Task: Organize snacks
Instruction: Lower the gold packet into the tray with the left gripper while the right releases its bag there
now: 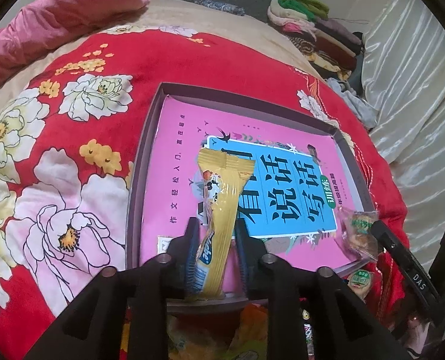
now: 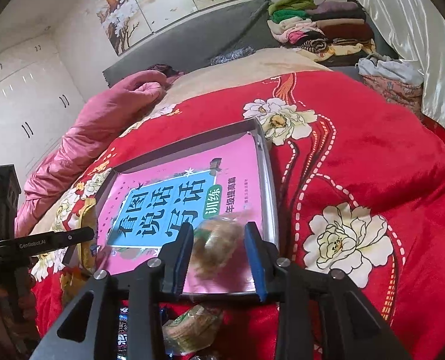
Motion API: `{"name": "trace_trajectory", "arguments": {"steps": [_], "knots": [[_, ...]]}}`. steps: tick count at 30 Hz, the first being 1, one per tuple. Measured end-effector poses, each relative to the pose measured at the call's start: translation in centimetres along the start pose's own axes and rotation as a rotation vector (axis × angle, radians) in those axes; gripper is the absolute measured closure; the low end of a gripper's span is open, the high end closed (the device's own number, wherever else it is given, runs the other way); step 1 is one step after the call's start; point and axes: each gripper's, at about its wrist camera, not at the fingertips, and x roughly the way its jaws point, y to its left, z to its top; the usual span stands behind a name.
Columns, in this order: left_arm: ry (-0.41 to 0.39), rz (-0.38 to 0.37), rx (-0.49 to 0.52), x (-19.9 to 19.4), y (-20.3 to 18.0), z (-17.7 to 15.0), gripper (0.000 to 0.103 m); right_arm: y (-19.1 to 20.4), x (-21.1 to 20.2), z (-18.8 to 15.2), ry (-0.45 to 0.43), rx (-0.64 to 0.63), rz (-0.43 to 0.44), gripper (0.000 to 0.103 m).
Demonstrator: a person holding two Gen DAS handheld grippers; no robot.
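Observation:
A shallow brown box (image 1: 150, 126) lies on the red flowered quilt, with a pink and blue book (image 1: 180, 156) flat inside it. My left gripper (image 1: 217, 234) is shut on a long yellow snack packet (image 1: 219, 210) and holds it over the book. My right gripper (image 2: 219, 240) holds a clear-wrapped brown pastry (image 2: 219, 246), blurred, over the box's near right corner (image 2: 270, 210); whether the jaws press it I cannot tell. The pastry also shows in the left wrist view (image 1: 359, 234), the yellow packet in the right wrist view (image 2: 87, 237).
More wrapped snacks lie on the quilt below the box's near edge (image 2: 192, 327) (image 1: 360, 280). A pink duvet (image 2: 102, 126) lies at the far left, folded clothes (image 2: 315, 27) at the bed's head, and a white curtain (image 1: 417, 96) at the right.

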Motion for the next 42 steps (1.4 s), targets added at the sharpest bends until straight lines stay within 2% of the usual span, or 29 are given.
{"name": "trace_trajectory", "arguments": {"steps": [2, 7, 11, 16, 23, 33, 42], "knots": [[-0.005, 0.001, 0.001, -0.1, 0.0, -0.1, 0.064, 0.1, -0.2, 0.0, -0.009, -0.005, 0.002, 0.063], [-0.010, -0.005, 0.003, -0.4, -0.1, -0.1, 0.063, 0.0, -0.3, 0.1, -0.011, 0.000, -0.004, 0.062], [-0.019, -0.023, 0.005, -1.0, -0.2, -0.1, 0.052, -0.1, -0.6, 0.2, -0.024, 0.007, 0.005, 0.057], [-0.031, -0.030, 0.014, -1.7, -0.4, -0.1, 0.045, 0.0, -0.8, 0.4, -0.030, 0.002, 0.015, 0.054], [-0.044, -0.050, 0.032, -3.2, -0.7, -0.6, 0.030, 0.4, -1.5, 0.5, -0.056, -0.010, 0.035, 0.045], [-0.056, -0.044, 0.061, -5.2, -0.4, -1.4, 0.027, 1.2, -2.0, 0.6, -0.063, -0.042, 0.052, 0.038], [-0.025, -0.037, 0.054, -5.6, 0.6, -2.5, 0.026, 1.7, -2.2, 0.5, -0.064, -0.069, 0.055, 0.036]]}}
